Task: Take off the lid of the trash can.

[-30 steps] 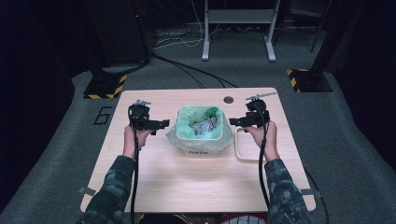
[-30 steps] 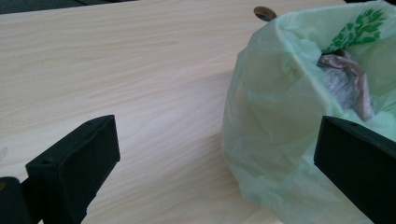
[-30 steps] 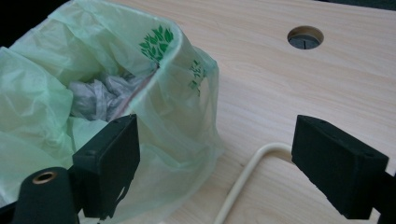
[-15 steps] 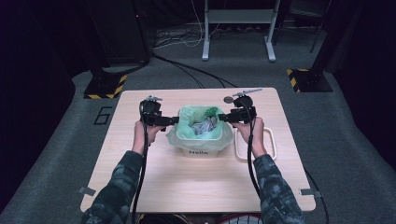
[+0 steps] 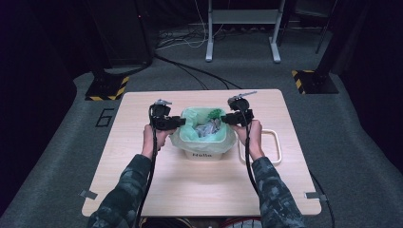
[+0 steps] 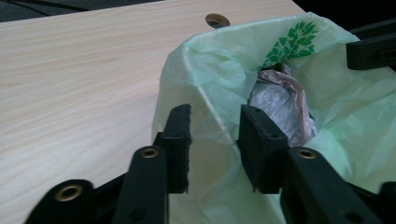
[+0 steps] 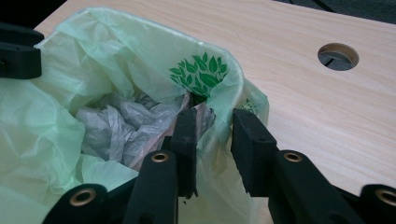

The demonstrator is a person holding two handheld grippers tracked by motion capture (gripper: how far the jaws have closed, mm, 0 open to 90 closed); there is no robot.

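A small white bin [image 5: 203, 151] is seen near the middle of the table [image 5: 199, 190], lined with a pale green bag [image 5: 190, 130] whose edge is folded out over the rim. Crumpled grey and pinkish waste [image 5: 208, 129] is seen inside the bag. The left gripper [image 5: 175, 122] is held at the bin's left rim, and the right gripper [image 5: 227, 118] at the bin's right rim, each gripped by a hand [image 5: 153, 140] reaching in from the near side of the table. In the left gripper view, the jaws of the left gripper [image 6: 214, 140] are seen partly open, set astride the bag's [image 6: 219, 79] rim fold, one jaw outside the bin and one inside; a gap is left between the pads and the film, so nothing is clamped. In the right gripper view, the right gripper [image 7: 212, 147] is likewise seen with its jaws partly open astride the bag's [image 7: 93, 56] rim, just below a printed green leaf mark [image 7: 201, 70]; the inner jaw appears to rest against the waste [image 7: 116, 126], though contact cannot be made out for certain. A white looped handle [image 5: 273, 147] is seen lying flat on the table just right of the bin. A round hole [image 7: 338, 56] in the table is seen beyond the bin.
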